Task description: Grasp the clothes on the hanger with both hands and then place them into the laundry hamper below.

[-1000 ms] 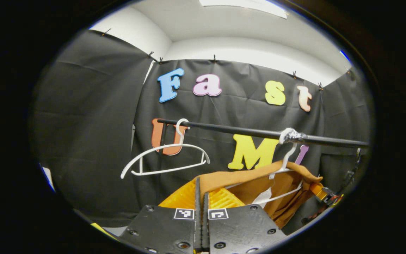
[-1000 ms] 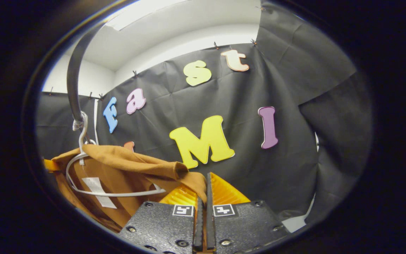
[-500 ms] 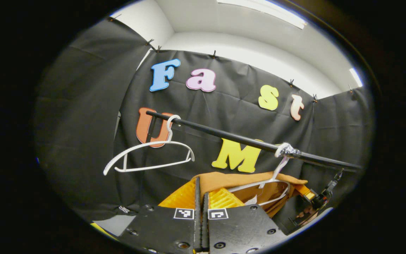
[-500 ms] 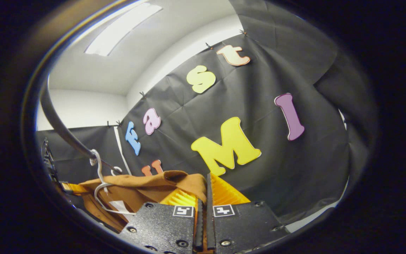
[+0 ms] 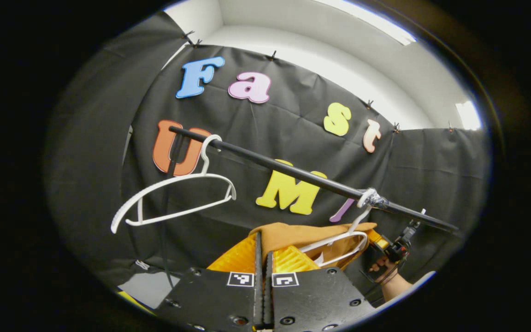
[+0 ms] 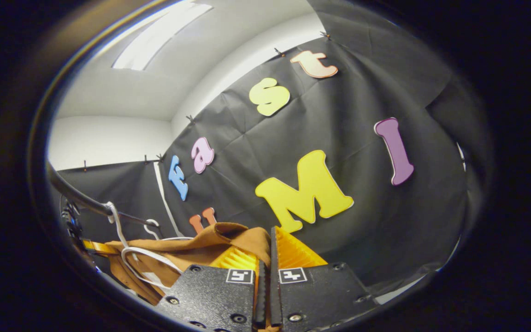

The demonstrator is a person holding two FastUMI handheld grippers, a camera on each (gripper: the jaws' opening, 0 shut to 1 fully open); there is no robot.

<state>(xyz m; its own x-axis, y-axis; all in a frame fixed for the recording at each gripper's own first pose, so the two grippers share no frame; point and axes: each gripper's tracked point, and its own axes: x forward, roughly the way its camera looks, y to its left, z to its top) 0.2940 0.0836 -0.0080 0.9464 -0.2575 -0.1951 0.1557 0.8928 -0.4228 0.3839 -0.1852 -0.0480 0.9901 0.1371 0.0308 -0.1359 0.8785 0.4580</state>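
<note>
Hanging on a white hanger [image 5: 339, 240], a brown garment [image 5: 293, 233] is clamped at each shoulder by the left gripper [image 5: 263, 251] and right gripper [image 6: 265, 251] jaws.

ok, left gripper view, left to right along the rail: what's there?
Empty hanger → left gripper, shut on the shirt → taped hanger with the shirt on it → right gripper and the hand holding it.

A black rail [image 5: 293, 171] crosses the booth in front of the black cloth wall [image 5: 109, 115]. An empty white hanger [image 5: 173, 196] hangs near its left end. A ceiling light [image 6: 159, 34] shines above.
</note>
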